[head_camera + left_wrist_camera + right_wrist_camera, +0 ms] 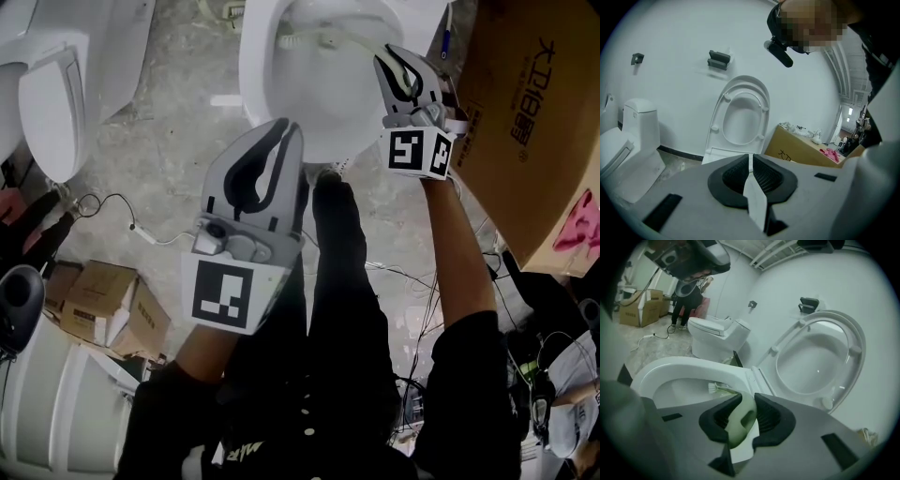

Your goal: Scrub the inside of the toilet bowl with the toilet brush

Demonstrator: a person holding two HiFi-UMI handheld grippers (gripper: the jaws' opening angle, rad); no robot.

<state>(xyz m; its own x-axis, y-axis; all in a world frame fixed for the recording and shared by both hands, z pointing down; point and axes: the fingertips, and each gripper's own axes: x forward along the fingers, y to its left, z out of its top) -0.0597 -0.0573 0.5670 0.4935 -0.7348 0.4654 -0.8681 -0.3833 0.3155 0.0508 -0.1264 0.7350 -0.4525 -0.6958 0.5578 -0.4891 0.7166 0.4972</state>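
Note:
The white toilet bowl (pixel 281 94) lies at the top of the head view, its seat and lid (pixel 820 357) raised against the wall. The toilet brush (pixel 323 39) reaches across inside the bowl. Its bristle head (pixel 715 388) is below the rim, and its pale green handle (pixel 739 420) runs back between the jaws. My right gripper (pixel 389 54) hangs over the bowl's right side, shut on that handle. My left gripper (pixel 284 131) hovers in front of the bowl's near rim, shut with nothing between its pads (pixel 761 176).
A large cardboard box (pixel 530 122) stands close on the bowl's right. Another white toilet (pixel 56 94) sits to the left, and small boxes (pixel 103 305) and cables (pixel 112 211) lie on the concrete floor. The person's legs stand just before the bowl.

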